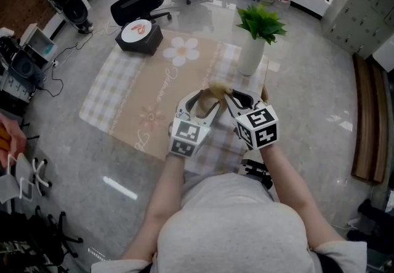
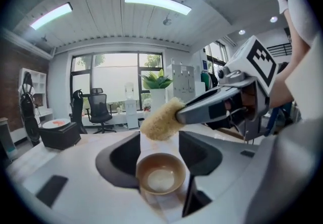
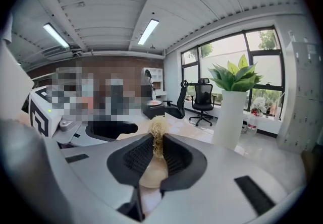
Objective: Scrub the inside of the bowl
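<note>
Now, bowl: a small brown bowl (image 2: 161,172) with a pale inside, mouth up, on the person's side of the white vase (image 1: 251,55), over the checked mat (image 1: 148,81). I cannot tell whether it rests on the mat or hangs clear of it.
Left tongs: the left gripper (image 2: 160,155) has its 2 pads closed against the bowl's sides, with nothing else between them.
Right tongs: the right gripper (image 3: 157,153) is pressed together on a straw-coloured scrubber (image 2: 161,118), whose fibrous end sticks out past the tips.
Scrubber: on the near side of the vase, just above the bowl's mouth and apart from it.
Step in hand: by my reading, both things are gripped and lined up, and the scrubbing itself has not yet begun.
Next move: it calls for lowering the scrubber into the bowl and working it round the wall and bottom with light pressure.
Left's part: it should hold firm so the bowl does not twist out.
</note>
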Demonstrator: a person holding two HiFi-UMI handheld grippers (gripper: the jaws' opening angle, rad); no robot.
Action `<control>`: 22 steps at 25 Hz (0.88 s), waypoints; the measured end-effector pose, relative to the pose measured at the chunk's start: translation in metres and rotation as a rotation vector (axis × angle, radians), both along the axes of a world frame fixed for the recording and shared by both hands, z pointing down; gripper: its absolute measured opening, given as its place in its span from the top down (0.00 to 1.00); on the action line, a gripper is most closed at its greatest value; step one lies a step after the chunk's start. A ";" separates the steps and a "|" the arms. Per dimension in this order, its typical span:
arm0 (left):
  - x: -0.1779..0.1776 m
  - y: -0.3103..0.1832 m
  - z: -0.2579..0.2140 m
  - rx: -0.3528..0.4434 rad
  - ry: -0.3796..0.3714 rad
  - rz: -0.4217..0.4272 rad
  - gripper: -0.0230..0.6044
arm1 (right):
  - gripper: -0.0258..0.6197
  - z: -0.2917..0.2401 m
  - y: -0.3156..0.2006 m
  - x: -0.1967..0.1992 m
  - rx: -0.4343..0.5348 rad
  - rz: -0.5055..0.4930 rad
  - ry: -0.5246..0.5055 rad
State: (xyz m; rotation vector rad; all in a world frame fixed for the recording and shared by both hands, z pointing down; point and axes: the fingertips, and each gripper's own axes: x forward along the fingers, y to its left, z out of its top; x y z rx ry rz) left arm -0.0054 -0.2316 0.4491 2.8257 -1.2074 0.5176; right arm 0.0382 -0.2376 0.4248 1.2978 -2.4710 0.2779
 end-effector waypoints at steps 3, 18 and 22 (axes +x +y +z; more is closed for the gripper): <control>-0.003 -0.001 -0.009 0.041 0.024 -0.035 0.69 | 0.87 -0.009 0.000 -0.002 0.051 0.006 -0.019; -0.016 -0.002 -0.039 0.162 0.103 -0.119 0.95 | 0.87 -0.028 0.008 -0.012 0.217 0.013 -0.089; -0.015 -0.001 -0.045 0.186 0.112 -0.119 0.95 | 0.87 -0.031 0.009 -0.012 0.252 0.021 -0.101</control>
